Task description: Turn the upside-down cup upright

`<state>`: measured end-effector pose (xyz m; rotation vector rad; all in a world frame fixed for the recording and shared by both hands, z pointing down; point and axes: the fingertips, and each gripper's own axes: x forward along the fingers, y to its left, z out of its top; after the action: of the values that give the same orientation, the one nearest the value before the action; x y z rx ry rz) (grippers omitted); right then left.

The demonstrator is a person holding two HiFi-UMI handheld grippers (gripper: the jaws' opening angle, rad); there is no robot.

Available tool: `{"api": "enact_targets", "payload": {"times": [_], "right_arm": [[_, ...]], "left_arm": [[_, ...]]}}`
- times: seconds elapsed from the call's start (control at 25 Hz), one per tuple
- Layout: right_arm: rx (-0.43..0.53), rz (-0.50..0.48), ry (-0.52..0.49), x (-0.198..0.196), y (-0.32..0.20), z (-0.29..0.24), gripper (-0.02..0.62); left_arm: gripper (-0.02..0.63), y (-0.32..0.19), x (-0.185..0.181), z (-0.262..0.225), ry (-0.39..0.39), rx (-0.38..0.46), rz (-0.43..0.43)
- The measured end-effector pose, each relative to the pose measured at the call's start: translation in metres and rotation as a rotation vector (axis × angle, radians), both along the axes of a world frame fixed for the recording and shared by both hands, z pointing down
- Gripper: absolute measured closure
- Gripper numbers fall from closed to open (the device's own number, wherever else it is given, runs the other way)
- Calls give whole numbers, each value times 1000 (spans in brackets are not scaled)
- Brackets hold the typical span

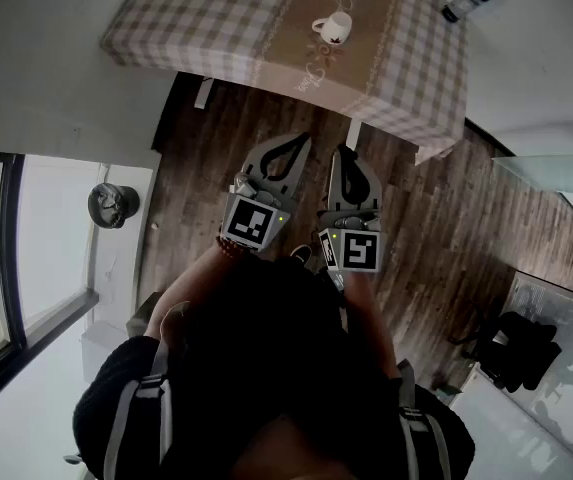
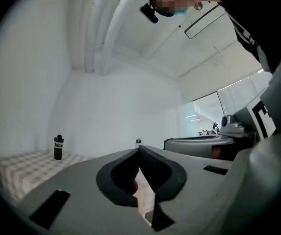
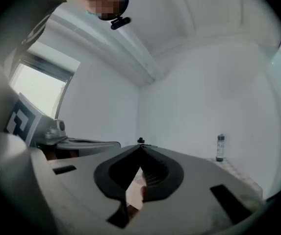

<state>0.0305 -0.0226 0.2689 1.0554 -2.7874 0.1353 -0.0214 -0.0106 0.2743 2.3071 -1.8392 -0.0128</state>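
Note:
A white cup [image 1: 334, 28] with a handle stands on the checked tablecloth [image 1: 206, 18] near the table's middle; it is too small to tell which way up it is. Both grippers hover side by side over the wooden floor, short of the table's near edge, pointing toward it. My left gripper [image 1: 302, 138] is shut with nothing in it, its tips meeting [image 2: 139, 149]. To its right, my right gripper [image 1: 345, 152] is also shut and empty [image 3: 140, 148]. Neither gripper view shows the cup; the jaws' own bodies hide the table's middle.
A dark bottle [image 1: 466, 1] stands at the table's far right corner, also seen as the bottle [image 2: 58, 147] and the bottle [image 3: 220, 148]. A round dark object [image 1: 113, 205] sits by the window at left. A black bag [image 1: 524, 350] lies on the floor at right.

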Motion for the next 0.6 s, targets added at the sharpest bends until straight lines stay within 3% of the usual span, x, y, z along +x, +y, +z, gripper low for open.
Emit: {"api": "enact_targets", "payload": {"times": [0.28,0.6], "right_arm": [[-6,37,6,-63,-10,15,589],[-10,113,80,-82,-50,32,589]], "left_arm": [[606,-14,-68,15,23,3,42],[606,-50,-106,35,63,-10,54]]}}
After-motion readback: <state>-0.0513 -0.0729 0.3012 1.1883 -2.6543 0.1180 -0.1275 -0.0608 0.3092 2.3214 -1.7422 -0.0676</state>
